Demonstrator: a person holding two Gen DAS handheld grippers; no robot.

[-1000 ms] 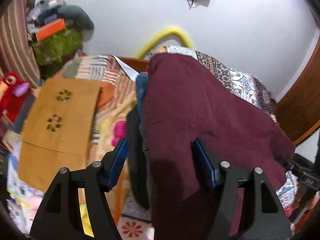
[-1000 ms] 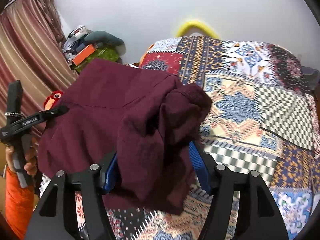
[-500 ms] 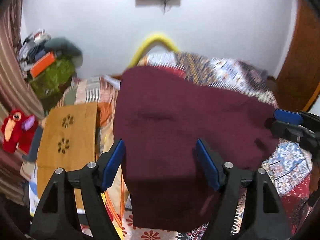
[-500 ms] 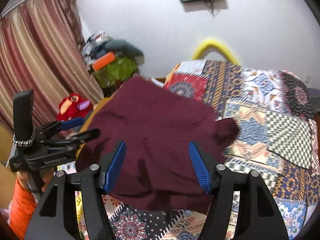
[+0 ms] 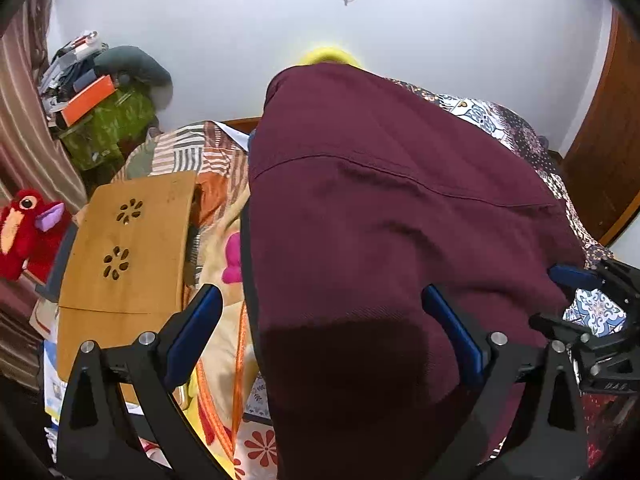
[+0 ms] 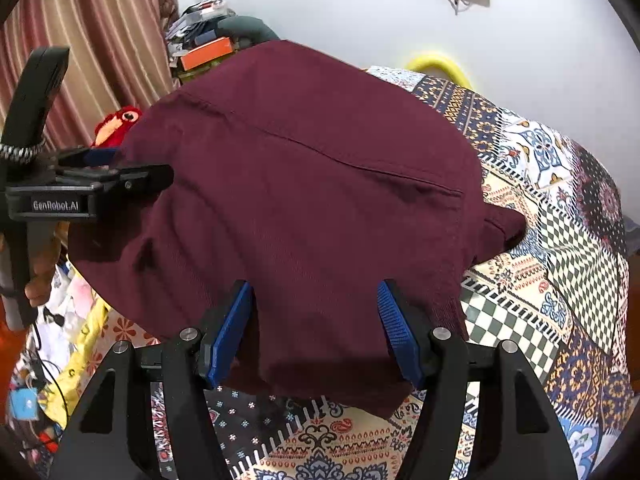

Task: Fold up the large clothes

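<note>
Both grippers stand wide apart: left gripper (image 5: 320, 320) and right gripper (image 6: 316, 320) each have the maroon garment (image 6: 304, 184) draped between their fingers, above the patchwork bed (image 6: 560, 240).

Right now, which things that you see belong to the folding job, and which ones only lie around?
Belong to the job:
- dark maroon cloth garment, spread out
- left gripper
- right gripper
- colourful patchwork bedspread beneath the garment

Only lying around:
- red plush bird toy
- light wooden lap table with flower cut-outs
- orange flat box on a pile
- yellow curved tube by the wall
</note>
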